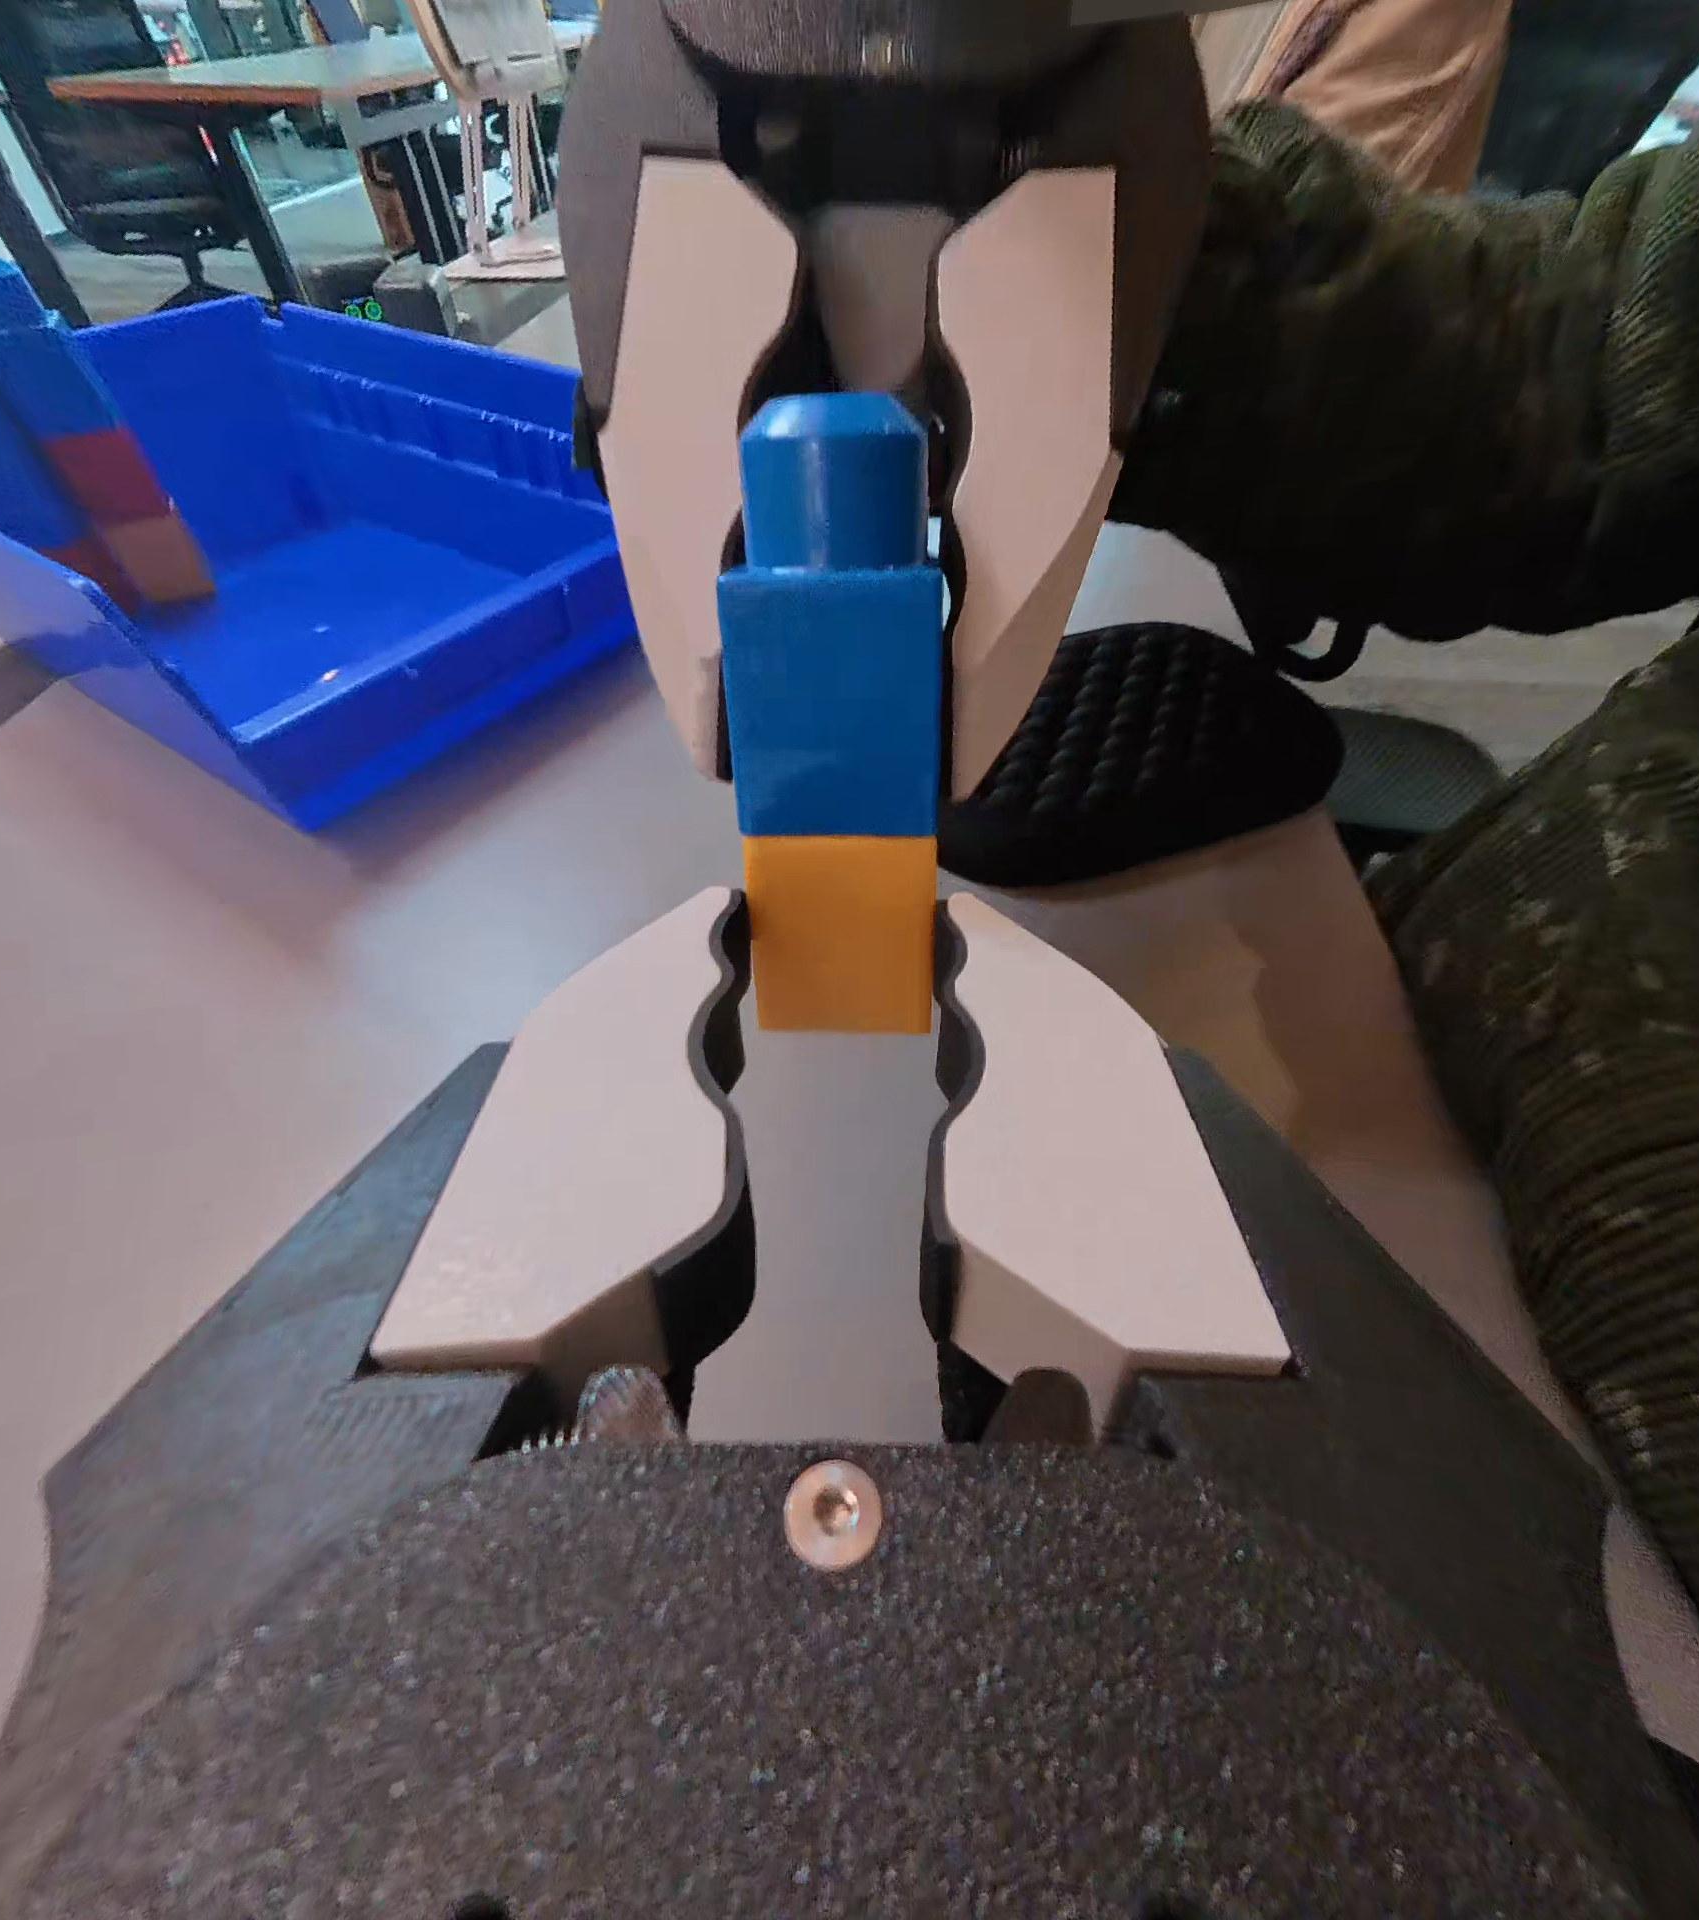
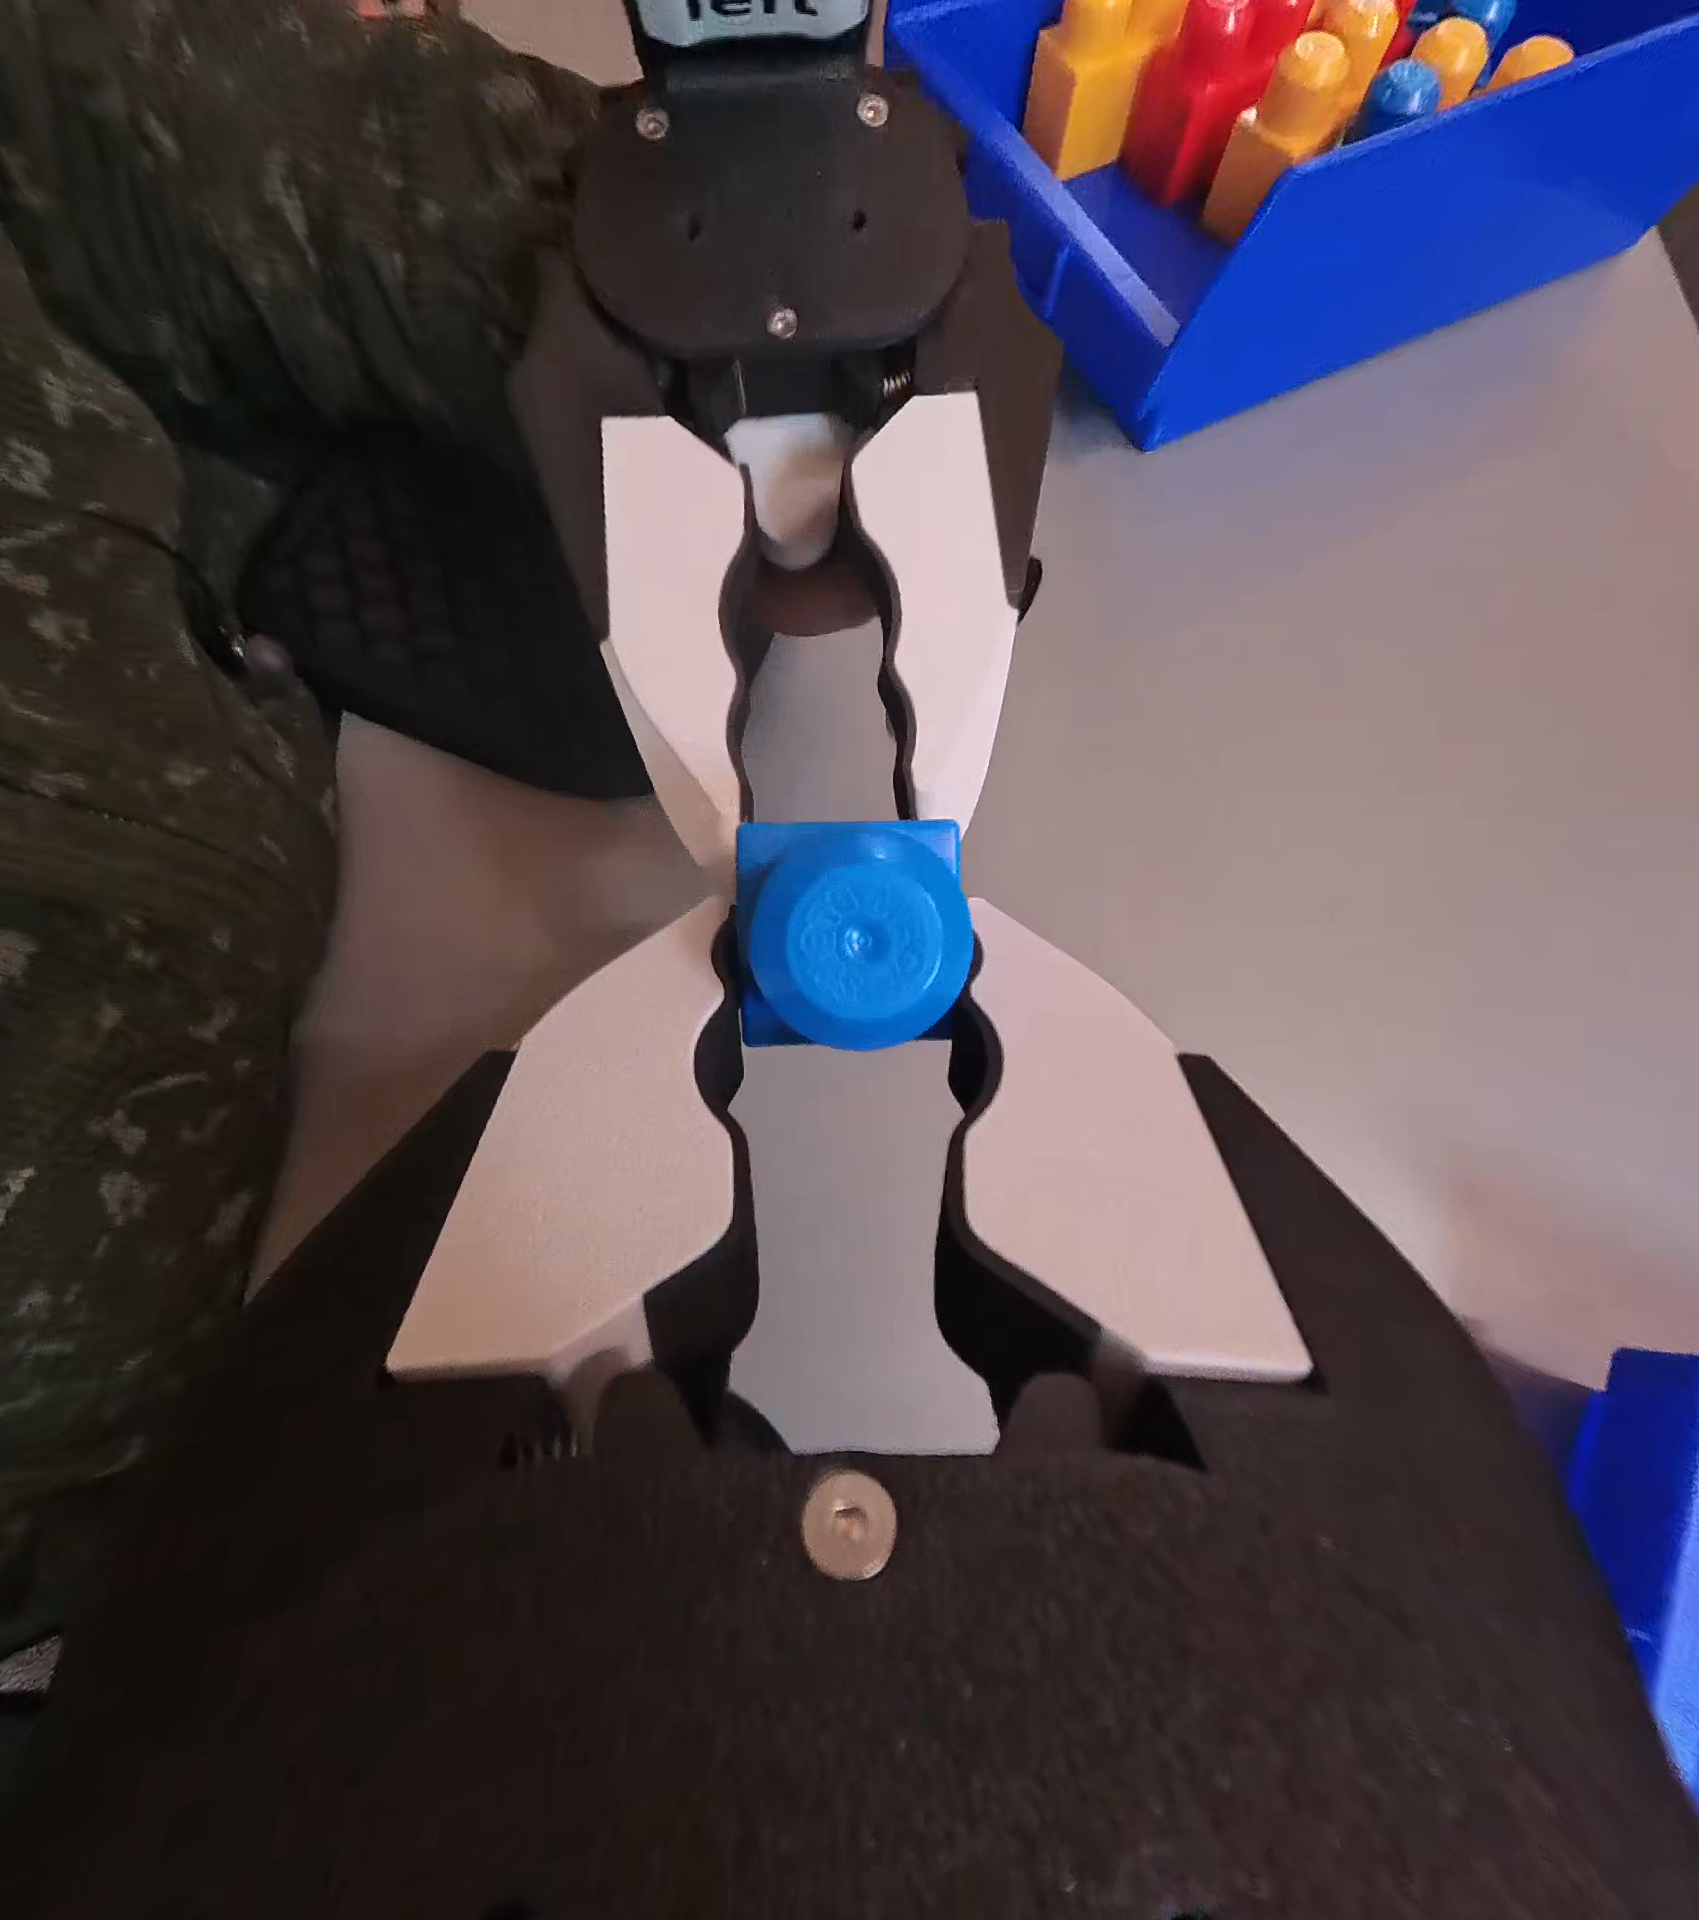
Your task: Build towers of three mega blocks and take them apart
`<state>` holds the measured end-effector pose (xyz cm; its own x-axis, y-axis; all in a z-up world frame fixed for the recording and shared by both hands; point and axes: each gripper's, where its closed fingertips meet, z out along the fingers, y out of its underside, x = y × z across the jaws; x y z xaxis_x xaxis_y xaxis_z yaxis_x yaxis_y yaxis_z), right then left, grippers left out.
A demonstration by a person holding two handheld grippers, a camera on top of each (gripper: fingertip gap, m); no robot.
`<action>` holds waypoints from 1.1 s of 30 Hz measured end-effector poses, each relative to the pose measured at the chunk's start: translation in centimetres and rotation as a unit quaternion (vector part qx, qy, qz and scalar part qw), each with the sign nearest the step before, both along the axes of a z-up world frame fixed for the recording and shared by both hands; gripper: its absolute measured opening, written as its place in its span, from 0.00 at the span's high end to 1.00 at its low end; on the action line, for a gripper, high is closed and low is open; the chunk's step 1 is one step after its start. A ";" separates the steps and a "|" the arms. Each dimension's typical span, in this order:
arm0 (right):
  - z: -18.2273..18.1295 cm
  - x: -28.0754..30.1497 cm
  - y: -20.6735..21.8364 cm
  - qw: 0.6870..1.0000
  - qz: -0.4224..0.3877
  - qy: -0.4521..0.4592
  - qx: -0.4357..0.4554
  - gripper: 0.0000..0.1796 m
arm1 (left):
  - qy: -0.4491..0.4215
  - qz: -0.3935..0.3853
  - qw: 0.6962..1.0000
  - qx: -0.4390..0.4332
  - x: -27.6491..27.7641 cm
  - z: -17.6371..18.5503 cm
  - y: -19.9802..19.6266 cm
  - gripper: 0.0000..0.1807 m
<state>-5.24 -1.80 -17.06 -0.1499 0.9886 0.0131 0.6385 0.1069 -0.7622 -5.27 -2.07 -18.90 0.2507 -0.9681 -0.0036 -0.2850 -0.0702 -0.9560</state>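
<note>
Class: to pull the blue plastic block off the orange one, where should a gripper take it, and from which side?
Grip the blue plastic block by its flat square body, from above; the round stud is slippery. The right hand-held gripper does so, the left hand-held gripper pinching the orange block.

Office-like workspace, pale worktop [image 1: 97,935] carrying a blue bin [image 1: 388,582], desks [image 1: 232,88] and office chair [image 1: 149,197] standing behind the bin

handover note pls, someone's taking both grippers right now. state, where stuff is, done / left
Left gripper: shut on the orange block, bottom of a two-block stack.
Right gripper: shut on the blue block on top, coming from above.
Stack is held between them over the table.
Loose blocks fill the far bin; a stacked tower leans in the other bin.
Unclear whether joining or splitting.
</note>
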 end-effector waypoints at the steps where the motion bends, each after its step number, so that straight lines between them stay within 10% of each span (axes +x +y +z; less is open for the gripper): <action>1: 0.2 -0.1 0.0 1.000 -0.002 0.001 -0.003 0.80 | 0.004 0.002 1.000 0.002 0.0 -0.1 0.1 0.82; 10: 2.1 -2.5 -0.6 0.983 -0.009 0.176 -0.054 0.80 | -0.011 0.003 1.000 -0.019 0.0 -0.3 0.0 0.82; 26: -0.7 -1.4 0.2 0.991 -0.031 0.127 -0.030 0.80 | 0.072 0.016 0.997 -0.019 -1.1 -2.8 0.5 0.81; 33: -1.4 -0.7 1.3 0.992 -0.056 0.106 -0.029 0.80 | 0.073 0.131 0.988 0.036 -8.1 1.7 3.3 0.83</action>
<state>-5.98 -0.54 -18.46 -0.0395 0.9989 -0.0244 0.4678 -0.0031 -0.8838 -13.41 1.19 -17.17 0.4852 -0.8655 -0.1249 -0.4012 -0.0935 -0.9112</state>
